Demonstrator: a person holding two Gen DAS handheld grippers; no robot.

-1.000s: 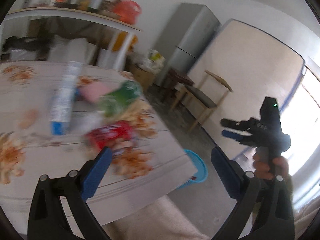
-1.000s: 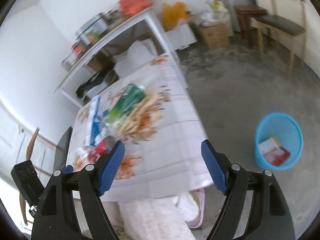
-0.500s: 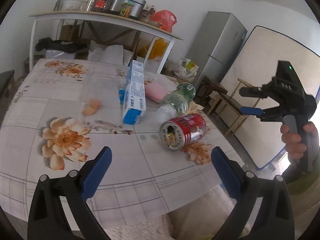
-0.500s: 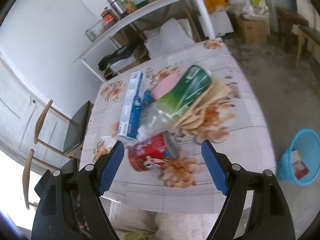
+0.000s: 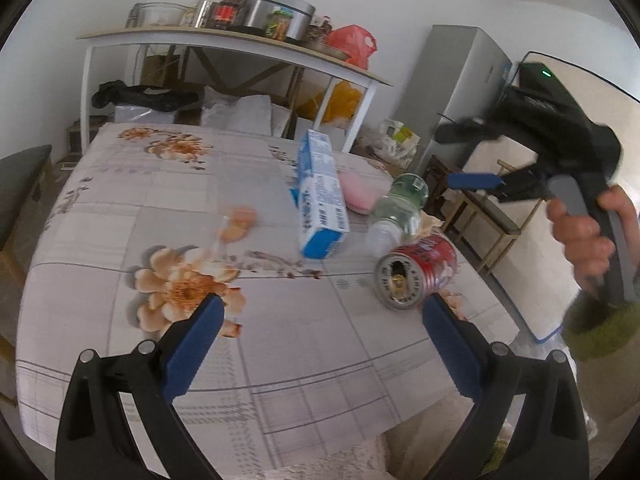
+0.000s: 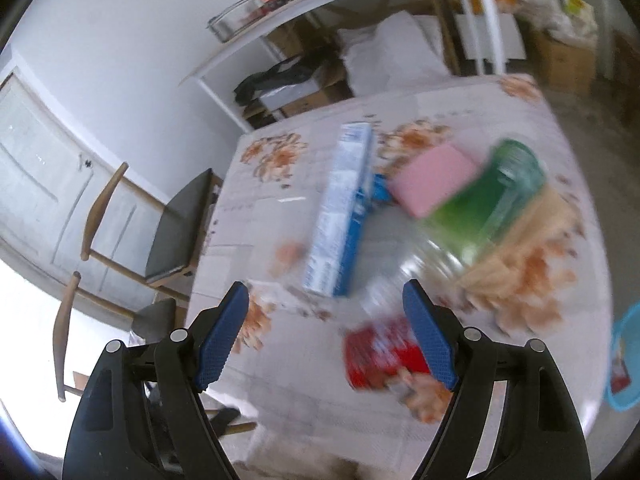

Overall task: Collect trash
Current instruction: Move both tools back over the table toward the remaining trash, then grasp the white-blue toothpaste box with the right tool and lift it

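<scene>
On the flowered table (image 5: 120,216) lie a red can (image 5: 416,276) on its side, a clear bottle with a green label (image 5: 396,212), a blue and white carton (image 5: 322,200) and a pink pad (image 5: 358,194). My left gripper (image 5: 320,340) is open and empty above the near edge, the can just beyond its right finger. My right gripper (image 6: 326,344) is open and empty above the table, over the can (image 6: 380,356), the carton (image 6: 344,216) and the bottle (image 6: 488,204). It also shows in the left wrist view (image 5: 464,156) at right. A blue bin (image 6: 624,364) stands on the floor.
A white shelf table (image 5: 232,40) with pots and jars stands behind. A grey fridge (image 5: 456,92) and a wooden chair (image 5: 480,216) are at right. Another chair (image 6: 168,228) stands at the table's left side. A tan cloth (image 6: 532,240) lies under the bottle.
Both views have swung from the floor and bin back over the table. My right gripper has come in closer over the can and carton. Both grippers stay open.
</scene>
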